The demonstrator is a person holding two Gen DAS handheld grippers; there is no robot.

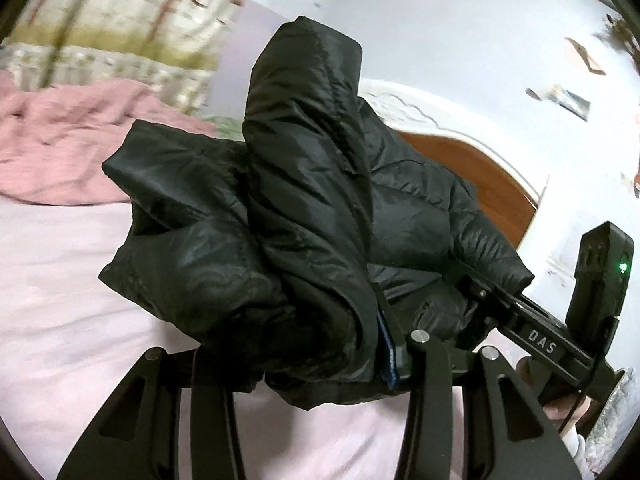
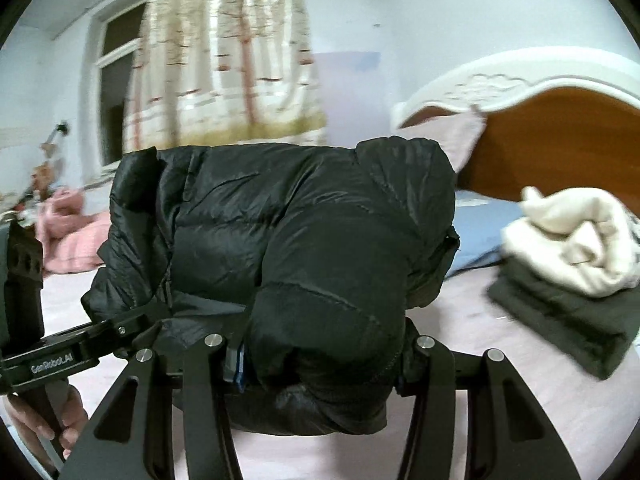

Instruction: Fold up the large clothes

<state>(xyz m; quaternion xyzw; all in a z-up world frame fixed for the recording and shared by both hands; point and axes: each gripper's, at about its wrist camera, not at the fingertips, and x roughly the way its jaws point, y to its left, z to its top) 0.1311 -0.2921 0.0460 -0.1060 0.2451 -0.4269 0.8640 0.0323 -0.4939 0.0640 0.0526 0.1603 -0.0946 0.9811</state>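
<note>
Bulging black puffer jacket (image 1: 304,208) clamped between both tongs.

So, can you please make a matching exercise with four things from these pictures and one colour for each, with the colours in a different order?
Things:
1. puffer jacket held in both tongs
2. crumpled blanket
3. top garment on the pile
4. headboard panel

Colours:
A. cream
B. brown
C. black
D. pink

Pairs: 1-C, 2-D, 3-A, 4-B
</note>
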